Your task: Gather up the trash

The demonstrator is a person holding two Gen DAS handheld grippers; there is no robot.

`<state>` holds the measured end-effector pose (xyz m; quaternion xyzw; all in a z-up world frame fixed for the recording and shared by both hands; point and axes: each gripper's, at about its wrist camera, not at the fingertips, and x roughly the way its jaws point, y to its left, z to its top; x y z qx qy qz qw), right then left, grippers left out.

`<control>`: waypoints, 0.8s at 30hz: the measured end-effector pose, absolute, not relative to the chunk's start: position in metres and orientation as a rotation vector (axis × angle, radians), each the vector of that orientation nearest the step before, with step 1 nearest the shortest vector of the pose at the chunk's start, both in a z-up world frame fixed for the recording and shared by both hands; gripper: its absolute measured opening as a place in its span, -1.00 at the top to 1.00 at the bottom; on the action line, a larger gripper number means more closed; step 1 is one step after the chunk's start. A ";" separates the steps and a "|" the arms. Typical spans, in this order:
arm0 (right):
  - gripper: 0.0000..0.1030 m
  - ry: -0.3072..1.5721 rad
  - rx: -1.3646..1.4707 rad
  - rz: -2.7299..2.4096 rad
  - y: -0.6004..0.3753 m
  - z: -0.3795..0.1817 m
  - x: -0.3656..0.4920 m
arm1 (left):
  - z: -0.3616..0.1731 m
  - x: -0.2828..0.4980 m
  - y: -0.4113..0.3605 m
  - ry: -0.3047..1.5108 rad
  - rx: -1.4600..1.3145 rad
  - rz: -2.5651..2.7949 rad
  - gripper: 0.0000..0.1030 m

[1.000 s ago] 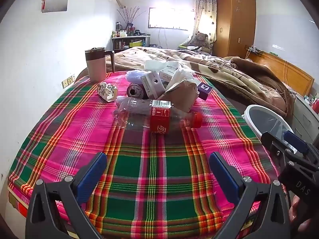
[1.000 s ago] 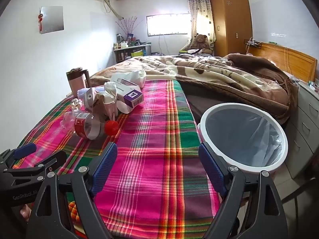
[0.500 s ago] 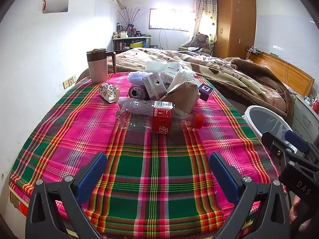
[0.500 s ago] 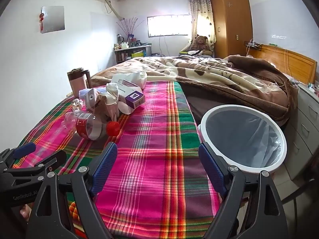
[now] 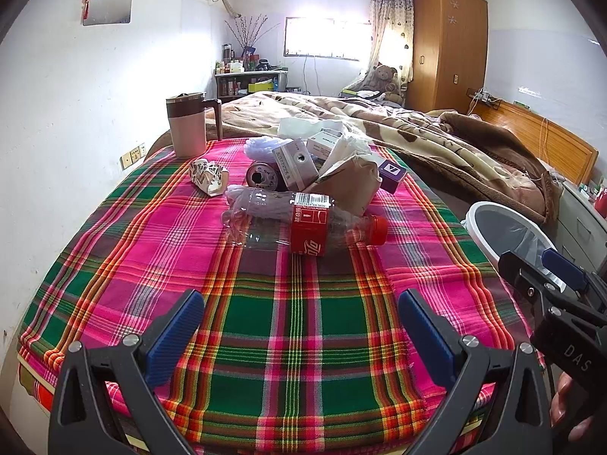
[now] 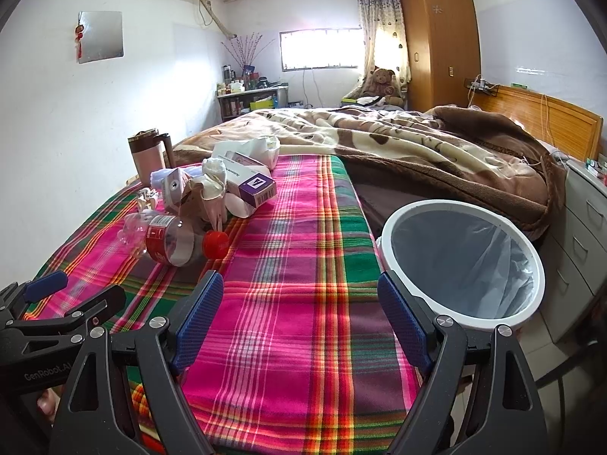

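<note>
The crushed clear plastic cola bottle with red label and cap [image 5: 303, 227] is seen lying crosswise on the plaid cloth, straight ahead of the wide-open, empty left gripper [image 5: 301, 326], nearer than the equally wide, empty right gripper [image 6: 299, 314].

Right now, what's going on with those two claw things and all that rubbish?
Left gripper open, empty. Right gripper open, empty. Trash pile untouched on plaid blanket; bin waiting beside bed. Path clear.
</note>
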<state>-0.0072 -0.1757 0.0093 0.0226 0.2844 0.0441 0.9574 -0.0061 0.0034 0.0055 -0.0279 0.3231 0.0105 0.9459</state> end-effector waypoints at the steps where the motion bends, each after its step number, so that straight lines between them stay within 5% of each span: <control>1: -0.65 0.579 0.045 0.089 -0.175 0.009 -0.007 | 0.006 -0.006 0.004 0.659 -0.057 0.021 -1.00; 24: -0.65 0.574 0.043 0.087 -0.177 0.011 -0.009 | 0.005 -0.007 0.004 0.657 -0.057 0.021 -1.00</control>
